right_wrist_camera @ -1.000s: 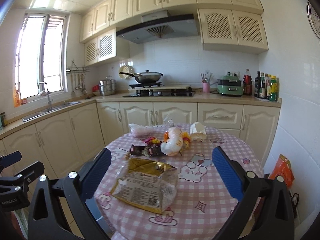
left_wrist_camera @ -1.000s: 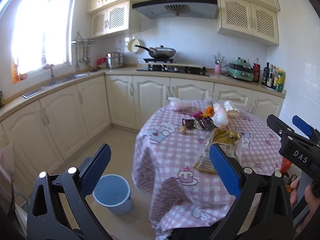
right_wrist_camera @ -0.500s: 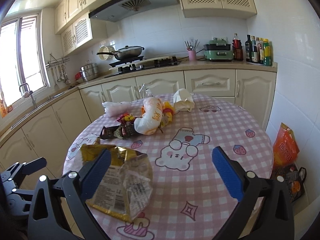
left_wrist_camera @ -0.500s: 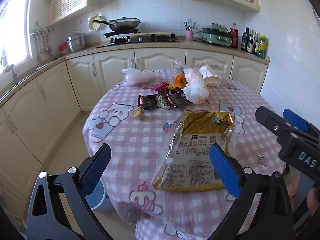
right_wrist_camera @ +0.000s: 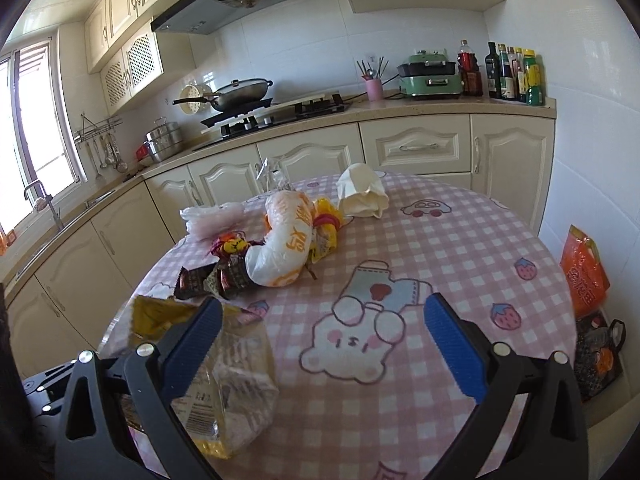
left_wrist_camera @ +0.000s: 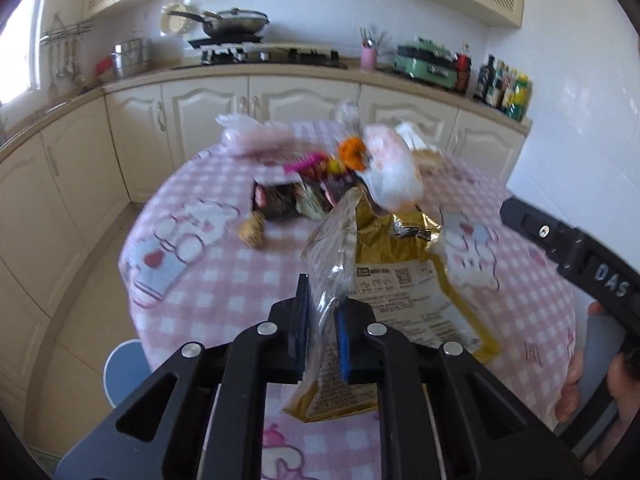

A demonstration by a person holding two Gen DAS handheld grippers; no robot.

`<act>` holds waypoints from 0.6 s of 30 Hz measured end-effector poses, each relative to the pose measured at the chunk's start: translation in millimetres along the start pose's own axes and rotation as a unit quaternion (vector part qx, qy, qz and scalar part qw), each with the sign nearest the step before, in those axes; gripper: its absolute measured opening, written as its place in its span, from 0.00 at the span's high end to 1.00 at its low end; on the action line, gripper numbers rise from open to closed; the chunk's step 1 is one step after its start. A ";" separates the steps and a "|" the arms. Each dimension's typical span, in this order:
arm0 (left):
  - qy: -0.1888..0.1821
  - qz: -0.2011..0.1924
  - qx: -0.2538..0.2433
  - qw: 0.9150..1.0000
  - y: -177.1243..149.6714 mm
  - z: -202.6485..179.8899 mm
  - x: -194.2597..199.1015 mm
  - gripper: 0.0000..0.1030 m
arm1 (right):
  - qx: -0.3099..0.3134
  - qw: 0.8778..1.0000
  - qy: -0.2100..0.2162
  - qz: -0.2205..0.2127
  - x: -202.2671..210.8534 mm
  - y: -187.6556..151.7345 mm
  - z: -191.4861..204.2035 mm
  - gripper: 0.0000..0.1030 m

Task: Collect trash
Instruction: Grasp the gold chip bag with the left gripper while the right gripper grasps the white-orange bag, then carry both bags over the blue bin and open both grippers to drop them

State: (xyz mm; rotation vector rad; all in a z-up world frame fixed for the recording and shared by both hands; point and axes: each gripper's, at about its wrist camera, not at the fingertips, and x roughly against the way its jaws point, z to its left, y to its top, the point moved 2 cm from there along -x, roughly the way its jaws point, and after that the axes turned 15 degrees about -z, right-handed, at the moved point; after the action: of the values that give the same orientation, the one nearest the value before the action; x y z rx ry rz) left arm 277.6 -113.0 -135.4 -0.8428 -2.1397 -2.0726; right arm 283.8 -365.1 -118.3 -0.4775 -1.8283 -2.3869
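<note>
Pinching a raised fold along the clear left edge of the gold snack bag [left_wrist_camera: 394, 280], with the jaws of the left gripper [left_wrist_camera: 322, 326] just closed together on the film, blue pads pressed flat against both sides. Gripped there probably because the crumpled edge stands up off the cloth, giving something to bite where the flat printed panel would not. Lying otherwise slack on the pink checked tablecloth [left_wrist_camera: 224, 280] at the near edge of the round table, long axis running from the near rim toward the table's middle, torn open mouth pointing away toward the pile, sealed bottom end nearest and overhanging slightly. Standing wide apart and holding nothing, the right gripper [right_wrist_camera: 320, 332], just to the right of the bag [right_wrist_camera: 224, 376], its left pad in front of the bag's far corner; touching or not, impossible to say. Kept spread, likely, for a next piece. Sitting low on the floor left of the table, a blue bin [left_wrist_camera: 126, 372], partly hidden, presumably the destination, so a lift and a swing leftward and down seem called for. Heaped further in at mid-table, the rest of the trash: dark wrappers [right_wrist_camera: 208, 280], a white and orange plastic bag [right_wrist_camera: 286, 248] curled on its side, a pinkish thin bag [right_wrist_camera: 212, 218], a crumpled white paper [right_wrist_camera: 362, 196] furthest back. Beyond, kitchen counter with wok [right_wrist_camera: 240, 92] on the hob.
</note>
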 end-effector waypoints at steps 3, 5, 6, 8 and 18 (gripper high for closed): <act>0.018 -0.032 0.022 0.999 17.2 16.6 6.2 0.91 | -0.005 1.000 0.007 0.011 -19.5 7.0 7.2 0.04; 0.039 -0.053 0.031 0.997 28.1 27.9 9.3 0.91 | -0.007 1.000 0.009 0.020 -35.4 11.7 12.3 0.04; 0.054 -0.066 0.037 0.996 33.8 34.8 10.5 0.91 | -0.006 1.000 0.009 0.026 -45.1 13.4 15.8 0.04; 0.076 -0.085 0.044 0.992 42.6 46.8 11.6 0.91 | -0.005 0.999 0.005 0.036 -66.5 16.3 20.1 0.04; 0.124 -0.091 0.074 0.985 49.6 93.3 -3.6 0.91 | -0.018 0.993 -0.026 0.116 -153.3 2.7 23.4 0.49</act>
State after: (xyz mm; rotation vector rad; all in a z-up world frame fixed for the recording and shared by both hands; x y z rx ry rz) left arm 331.9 -28.9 -101.2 -0.3639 -2.2660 -1.9411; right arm 433.9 -360.7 -157.0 -0.7198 -1.6477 -2.2743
